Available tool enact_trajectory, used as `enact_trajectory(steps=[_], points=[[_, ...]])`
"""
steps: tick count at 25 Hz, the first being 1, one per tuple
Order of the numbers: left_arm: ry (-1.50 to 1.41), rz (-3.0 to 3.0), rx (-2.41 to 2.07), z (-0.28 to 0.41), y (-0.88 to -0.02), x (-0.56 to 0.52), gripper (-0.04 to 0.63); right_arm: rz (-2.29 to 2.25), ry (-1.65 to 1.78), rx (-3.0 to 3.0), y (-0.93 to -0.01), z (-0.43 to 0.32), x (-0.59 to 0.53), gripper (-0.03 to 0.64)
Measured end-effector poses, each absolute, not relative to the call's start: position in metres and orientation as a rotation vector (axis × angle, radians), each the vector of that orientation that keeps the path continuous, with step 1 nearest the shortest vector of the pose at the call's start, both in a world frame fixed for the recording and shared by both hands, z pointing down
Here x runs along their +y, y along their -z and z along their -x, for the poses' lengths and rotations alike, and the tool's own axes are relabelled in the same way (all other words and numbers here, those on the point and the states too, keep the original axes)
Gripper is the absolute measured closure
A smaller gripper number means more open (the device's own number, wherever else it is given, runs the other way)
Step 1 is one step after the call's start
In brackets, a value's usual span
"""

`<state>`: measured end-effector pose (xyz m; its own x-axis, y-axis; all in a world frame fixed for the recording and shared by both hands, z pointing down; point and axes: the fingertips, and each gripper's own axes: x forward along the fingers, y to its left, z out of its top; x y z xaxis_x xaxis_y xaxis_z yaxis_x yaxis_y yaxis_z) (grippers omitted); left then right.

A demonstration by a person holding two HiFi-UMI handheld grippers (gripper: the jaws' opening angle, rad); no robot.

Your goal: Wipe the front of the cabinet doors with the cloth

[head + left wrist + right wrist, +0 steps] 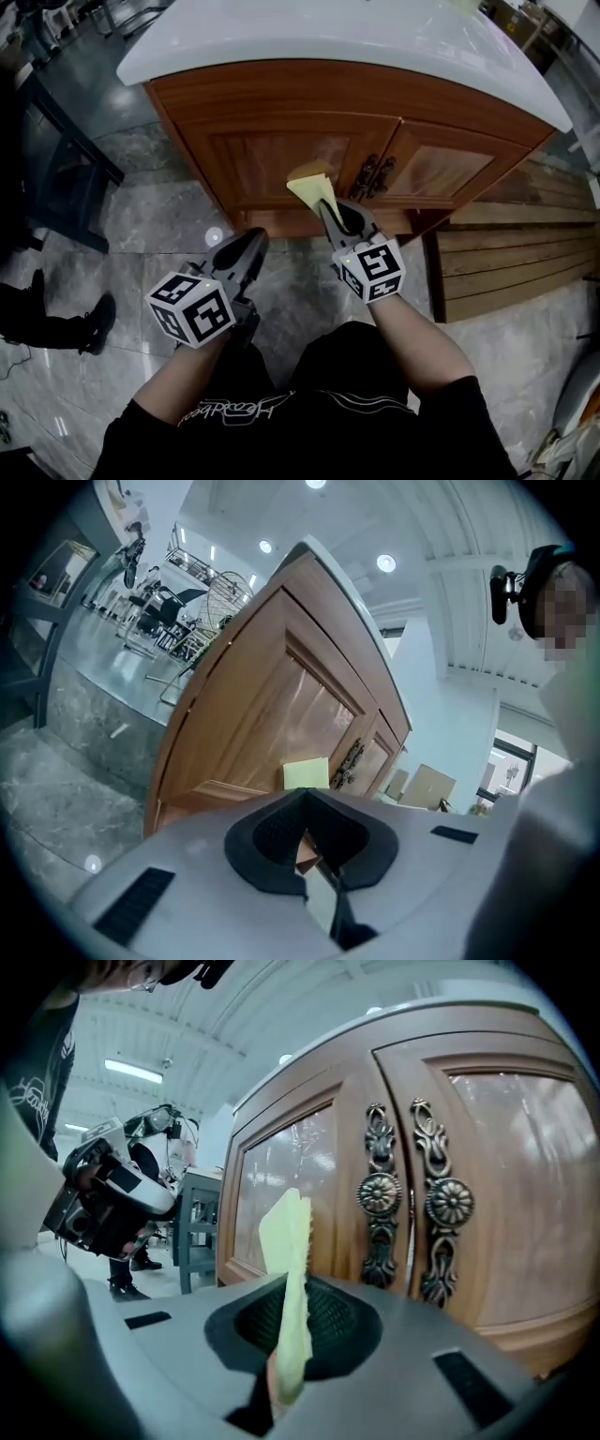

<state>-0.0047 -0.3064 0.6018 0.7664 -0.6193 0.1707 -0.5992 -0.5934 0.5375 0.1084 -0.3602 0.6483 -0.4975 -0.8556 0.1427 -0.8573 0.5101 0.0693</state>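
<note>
So the right gripper (325, 204) fingers pinch the cloth (312, 184) up by the cabinet doors (267, 155), left gripper (255, 240) closed empty, wiping looks barely started.

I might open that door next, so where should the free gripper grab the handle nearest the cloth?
Probably its round knob, midway up the tall ornate handle; it seems to stand proud of the rest. Approach the door head-on, a jaw either side of the knob.
</note>
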Motion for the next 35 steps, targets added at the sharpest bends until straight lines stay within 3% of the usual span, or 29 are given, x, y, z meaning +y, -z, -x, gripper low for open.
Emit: enact_trajectory(steps=[11,22,29,35], points=[[0.010,-2.406,-0.828,-0.032,-0.608,-0.306,0.591,-1.587,-0.029,-2.516,-0.653,-0.169,-0.345,0.577],[-0.046,-2.574,-0.758,-0.016,-0.615,-0.307,0.591,-1.242,-0.121,-2.775,-0.638,-0.112,-0.308,0.577],[-0.006,-2.672,-0.578,-0.006,-0.543,-0.286,0.591,-1.142,-0.247,-2.873,-0.565,-0.082,-0.267,0.577],[0.035,-2.643,-0.580,0.025,-0.442,-0.263,0.591,-1.138,-0.303,-2.907,-0.448,-0.069,-0.235,0.577]])
